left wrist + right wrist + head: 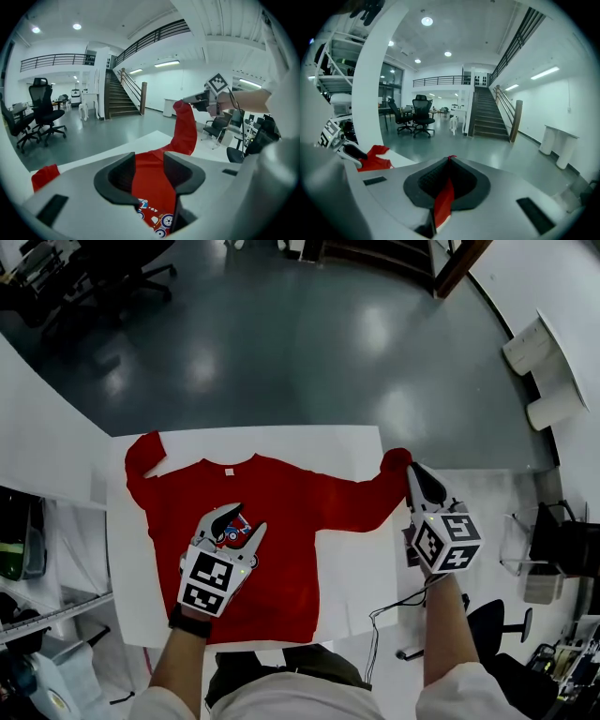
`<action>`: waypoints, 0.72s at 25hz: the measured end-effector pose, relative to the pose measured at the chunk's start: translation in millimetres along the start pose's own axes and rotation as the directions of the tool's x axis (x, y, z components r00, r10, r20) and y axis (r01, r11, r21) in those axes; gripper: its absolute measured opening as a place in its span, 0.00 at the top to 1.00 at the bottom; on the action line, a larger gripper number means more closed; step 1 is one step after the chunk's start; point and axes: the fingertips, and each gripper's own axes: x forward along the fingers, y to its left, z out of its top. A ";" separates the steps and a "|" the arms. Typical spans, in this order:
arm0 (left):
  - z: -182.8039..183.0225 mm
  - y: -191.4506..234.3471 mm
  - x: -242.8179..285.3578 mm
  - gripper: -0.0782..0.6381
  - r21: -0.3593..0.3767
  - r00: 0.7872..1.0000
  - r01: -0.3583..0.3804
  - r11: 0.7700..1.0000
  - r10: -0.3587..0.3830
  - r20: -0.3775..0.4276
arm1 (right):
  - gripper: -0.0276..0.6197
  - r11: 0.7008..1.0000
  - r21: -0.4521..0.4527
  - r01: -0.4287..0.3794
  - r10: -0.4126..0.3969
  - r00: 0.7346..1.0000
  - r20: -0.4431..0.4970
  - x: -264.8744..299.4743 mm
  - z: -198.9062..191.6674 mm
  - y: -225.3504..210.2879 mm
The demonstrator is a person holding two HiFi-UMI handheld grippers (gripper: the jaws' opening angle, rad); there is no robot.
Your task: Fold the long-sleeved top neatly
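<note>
The red long-sleeved top lies front up on the white table, with a small printed picture on its chest. My right gripper is shut on the cuff of the right sleeve and holds it raised off the table; red cloth is pinched between its jaws. My left gripper hovers open over the chest print, with the top visible through the gap. The lifted sleeve hangs from the right gripper. The left sleeve lies bent on the table.
The table's far edge borders a grey floor. Office chairs and a staircase stand beyond. A black cable hangs off the table's right side. Shelving is at the left.
</note>
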 end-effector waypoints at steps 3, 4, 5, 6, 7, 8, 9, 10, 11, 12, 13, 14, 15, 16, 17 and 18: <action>10.2 3.7 -5.0 0.62 -0.004 1.000 -0.014 1.000 0.014 0.012 | 0.93 1.000 0.008 -0.018 0.017 0.998 0.064 -7.0 27.2 -2.2; 12.9 4.3 -6.8 0.63 -0.004 1.000 -0.018 1.000 0.018 0.015 | 0.92 1.000 0.010 -0.027 0.026 0.996 0.085 -9.7 35.6 -1.7; 15.1 4.8 -8.7 0.63 -0.002 1.000 -0.022 1.000 0.022 0.017 | 0.92 0.999 0.009 -0.037 0.036 0.994 0.105 -12.2 43.6 -0.5; 16.9 5.5 -10.6 0.63 -0.001 0.999 -0.026 1.000 0.026 0.020 | 0.93 0.999 0.007 -0.048 0.047 0.991 0.124 -14.3 50.8 1.6; 18.0 6.2 -12.7 0.63 0.000 0.999 -0.030 1.000 0.030 0.022 | 0.92 0.998 0.004 -0.060 0.059 0.988 0.139 -15.9 57.0 4.5; 18.6 6.9 -15.0 0.63 -0.001 0.999 -0.036 0.999 0.036 0.024 | 0.93 0.997 0.002 -0.072 0.070 0.986 0.153 -17.0 62.2 7.8; 18.8 7.6 -17.3 0.63 -0.001 0.999 -0.041 0.999 0.041 0.025 | 0.93 0.996 0.000 -0.084 0.083 0.983 0.164 -17.6 66.6 11.6; 18.4 8.6 -19.8 0.63 -0.002 0.999 -0.047 0.999 0.047 0.026 | 0.93 0.995 -0.001 -0.097 0.096 0.980 0.175 -17.8 70.4 15.8; 17.4 10.1 -22.4 0.63 -0.003 0.998 -0.055 0.998 0.055 0.025 | 0.93 0.994 -0.001 -0.111 0.110 0.977 0.183 -17.4 73.8 20.8; 16.1 12.4 -25.4 0.63 -0.006 0.998 -0.064 0.998 0.064 0.024 | 0.92 0.992 -0.003 -0.127 0.125 0.974 0.191 -16.4 77.1 26.9; 14.7 15.8 -28.9 0.63 -0.011 0.997 -0.074 0.997 0.074 0.024 | 0.92 0.990 -0.008 -0.143 0.142 0.970 0.199 -14.8 80.6 34.3; 13.7 19.8 -32.8 0.63 -0.020 0.996 -0.085 0.996 0.086 0.026 | 0.93 0.987 -0.015 -0.161 0.160 0.966 0.205 -12.8 84.1 43.1; 12.8 24.1 -37.3 0.63 -0.029 0.995 -0.097 0.995 0.098 0.028 | 0.92 0.984 -0.024 -0.179 0.180 0.961 0.210 -10.4 87.6 53.1; 11.0 28.5 -41.9 0.63 -0.037 0.994 -0.109 0.993 0.110 0.027 | 0.92 0.980 -0.034 -0.198 0.201 0.956 0.214 -7.7 90.7 64.0; 8.0 32.7 -46.2 0.63 -0.044 0.992 -0.120 0.992 0.121 0.024 | 0.93 0.975 -0.043 -0.218 0.222 0.950 0.218 -4.7 93.6 75.2; 4.7 37.0 -50.3 0.63 -0.051 0.991 -0.131 0.990 0.132 0.022 | 0.92 0.970 -0.051 -0.237 0.242 0.945 0.221 -1.2 96.2 86.9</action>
